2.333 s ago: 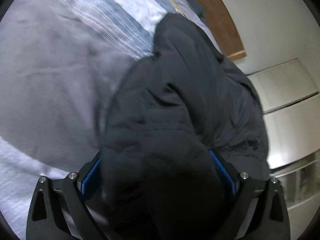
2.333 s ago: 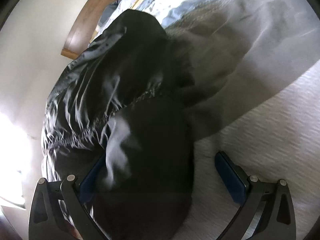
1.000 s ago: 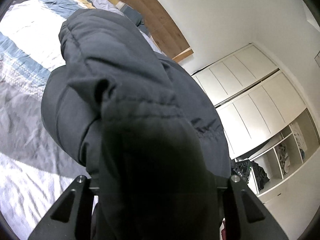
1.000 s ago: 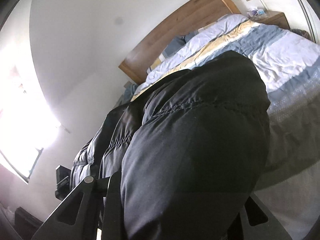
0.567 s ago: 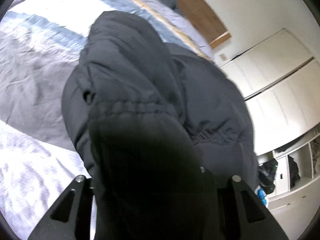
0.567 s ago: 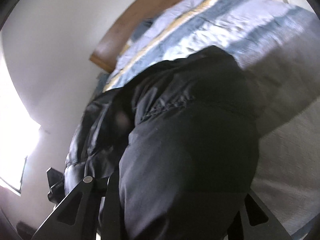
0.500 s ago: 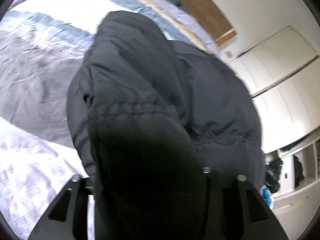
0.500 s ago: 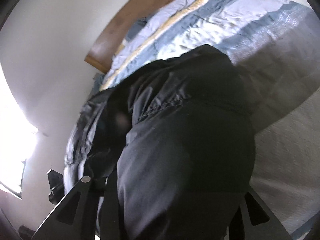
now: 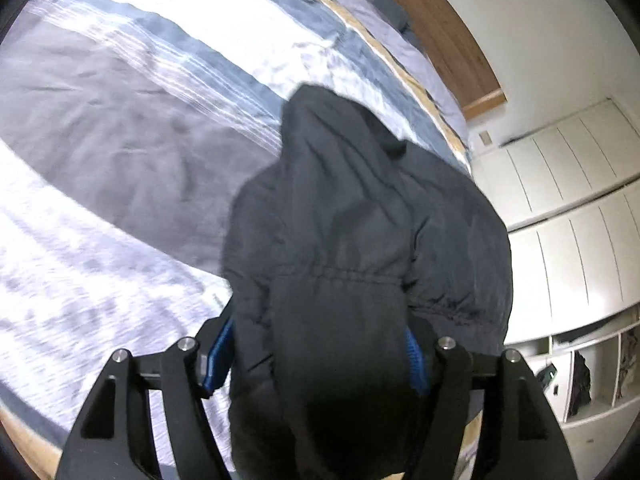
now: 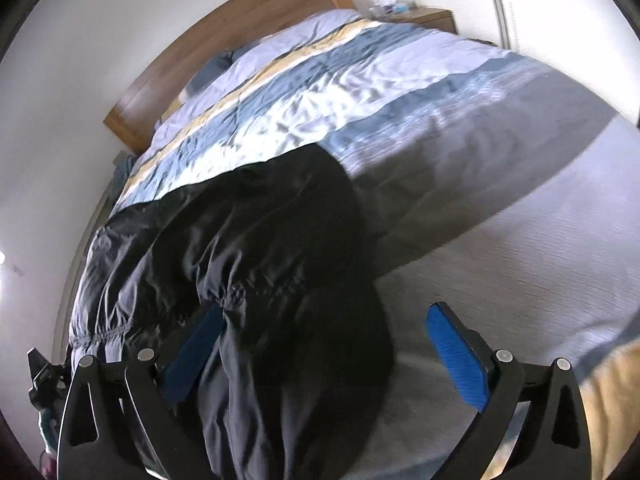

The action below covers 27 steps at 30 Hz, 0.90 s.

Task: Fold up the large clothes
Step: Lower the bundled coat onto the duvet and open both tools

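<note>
Across the bed (image 10: 460, 128), atop a striped duvet (image 9: 132, 128) of grey, blue, white and yellow bands, lies a black padded jacket (image 10: 256, 240), bunched and creased, with gathered elastic seams showing. Spread over the side of the bed nearest the plain wall in the right wrist view, well short of the wooden headboard (image 10: 224, 32).

Left tool (image 9: 316, 354): blue pads (image 9: 218, 354) parted on either side of a thick fold of the jacket (image 9: 352, 248), fabric filling the gap and draping over the frame; pads partly hidden, so whether pressing on the cloth or merely flanking it cannot be told.

Right tool (image 10: 324, 354): spread wide, left blue pad (image 10: 192, 354) up against the jacket edge, right one standing clear of the fabric over pale bedding. Dark cloth lying between the fingers but not pinched.

Behind the jacket in the left wrist view, white wardrobe doors (image 9: 568, 208) and open shelves (image 9: 592, 376) holding dark items. Beside the headboard, at the far corner of the bed, a wooden nightstand (image 10: 424, 16) with small blurred things on top.
</note>
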Each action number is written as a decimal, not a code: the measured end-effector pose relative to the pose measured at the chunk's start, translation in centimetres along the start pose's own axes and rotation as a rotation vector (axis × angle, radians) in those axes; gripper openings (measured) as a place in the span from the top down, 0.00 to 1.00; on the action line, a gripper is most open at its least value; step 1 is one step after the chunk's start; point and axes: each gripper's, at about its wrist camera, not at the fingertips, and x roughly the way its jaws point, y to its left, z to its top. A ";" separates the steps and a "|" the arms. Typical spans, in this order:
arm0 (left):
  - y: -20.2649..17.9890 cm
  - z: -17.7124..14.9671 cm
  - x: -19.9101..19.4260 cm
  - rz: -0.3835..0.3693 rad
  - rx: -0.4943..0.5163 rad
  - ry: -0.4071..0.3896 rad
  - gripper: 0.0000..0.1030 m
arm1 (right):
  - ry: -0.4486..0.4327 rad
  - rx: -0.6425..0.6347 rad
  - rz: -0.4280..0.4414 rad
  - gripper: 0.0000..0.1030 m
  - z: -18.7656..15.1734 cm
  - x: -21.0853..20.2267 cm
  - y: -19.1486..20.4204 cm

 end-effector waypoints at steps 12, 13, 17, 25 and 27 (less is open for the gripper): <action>-2.1 -4.9 -11.7 0.145 -0.023 -0.264 0.34 | -0.093 -0.087 0.028 0.01 -4.1 -8.5 3.2; -3.3 -6.3 -12.7 0.184 0.008 -0.286 0.34 | -0.096 -0.097 0.031 0.01 -4.9 -9.0 3.8; -6.2 -11.1 -13.8 0.296 0.104 -0.329 0.34 | -0.104 -0.155 0.035 0.01 -8.2 -11.1 6.6; -12.1 -22.2 -15.9 0.444 0.283 -0.433 0.34 | -0.181 -0.292 0.016 0.00 -14.7 -16.6 11.0; -13.5 -24.8 -16.6 0.468 0.334 -0.457 0.34 | -0.208 -0.317 0.012 0.00 -16.4 -18.4 11.6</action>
